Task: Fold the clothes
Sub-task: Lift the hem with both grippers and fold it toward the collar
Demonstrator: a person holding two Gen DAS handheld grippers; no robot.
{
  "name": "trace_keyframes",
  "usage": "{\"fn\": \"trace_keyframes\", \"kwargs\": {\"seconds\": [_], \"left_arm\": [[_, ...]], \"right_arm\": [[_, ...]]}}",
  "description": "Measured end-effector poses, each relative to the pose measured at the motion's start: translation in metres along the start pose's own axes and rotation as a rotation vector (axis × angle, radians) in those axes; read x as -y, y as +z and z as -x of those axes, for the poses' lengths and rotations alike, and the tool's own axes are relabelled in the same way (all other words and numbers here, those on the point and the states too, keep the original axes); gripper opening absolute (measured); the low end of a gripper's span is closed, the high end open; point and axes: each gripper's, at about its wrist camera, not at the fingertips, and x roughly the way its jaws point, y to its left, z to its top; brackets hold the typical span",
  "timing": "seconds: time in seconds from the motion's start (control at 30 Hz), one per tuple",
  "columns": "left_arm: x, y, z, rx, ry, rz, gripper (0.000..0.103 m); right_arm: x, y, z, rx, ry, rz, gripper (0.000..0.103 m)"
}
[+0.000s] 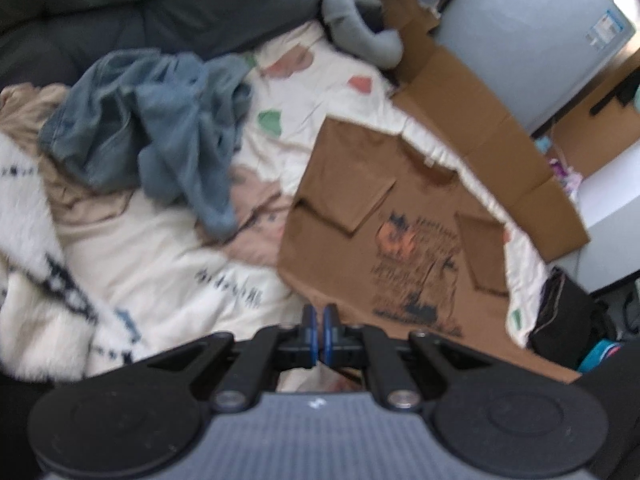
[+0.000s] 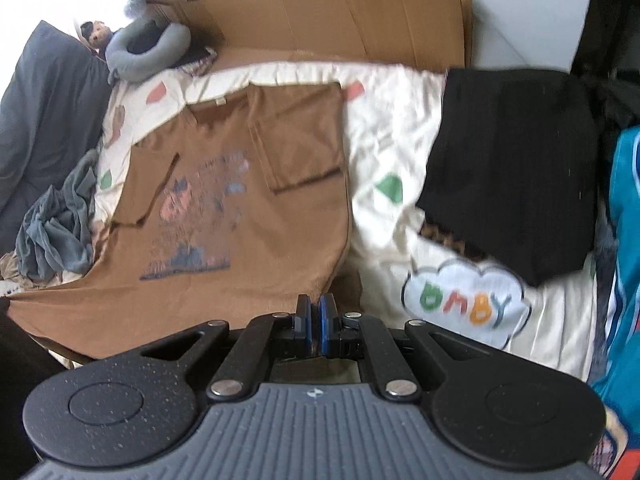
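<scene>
Nearest my cameras are the two tools themselves: my left tool (image 1: 319, 322) has its blue pads pressed together, and my right tool (image 2: 316, 314) is the same, jaws narrowed to nothing. Both sit right at the bottom hem of the brown T-shirt (image 1: 384, 216), and the cloth runs up to each pair of pads, though I cannot tell for sure whether a thin edge is pinched between them.

The bed (image 2: 384, 136), covered by a cream sheet with coloured patches, carries everything. The brown T-shirt lies flat on it, print side up, both sleeves folded inward over the chest, collar pointing away from me. A long strip of cardboard (image 2: 328, 20) stands along the far edge of the bed, beyond the collar.

In the right view, a folded black garment (image 2: 512, 168) lies on the sheet to the right of the shirt, well apart from it, partly over a white cloud patch with coloured letters (image 2: 464, 304).

In the left view, a crumpled pile of blue-grey clothes (image 1: 160, 132) sits to the left of the shirt, near it. A grey neck pillow (image 1: 360, 20) rests at the far end, against the cardboard.
</scene>
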Motion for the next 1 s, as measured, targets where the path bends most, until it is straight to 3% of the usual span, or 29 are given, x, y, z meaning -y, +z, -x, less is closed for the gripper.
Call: {"fn": "trace_keyframes", "kwargs": {"seconds": [0.23, 0.5, 1.0], "left_arm": [[0.020, 0.033, 0.006, 0.066, -0.051, -0.017, 0.003], [0.036, 0.065, 0.009, 0.111, -0.053, -0.026, 0.003], [0.044, 0.109, -0.028, 0.105, -0.037, -0.005, 0.003]], "right_arm": [[-0.011, 0.041, 0.015, 0.047, 0.006, 0.053, 0.002], [-0.016, 0.082, 0.018, 0.103, 0.027, 0.080, 0.002], [-0.013, 0.136, -0.022, 0.134, 0.049, 0.053, 0.002]]}}
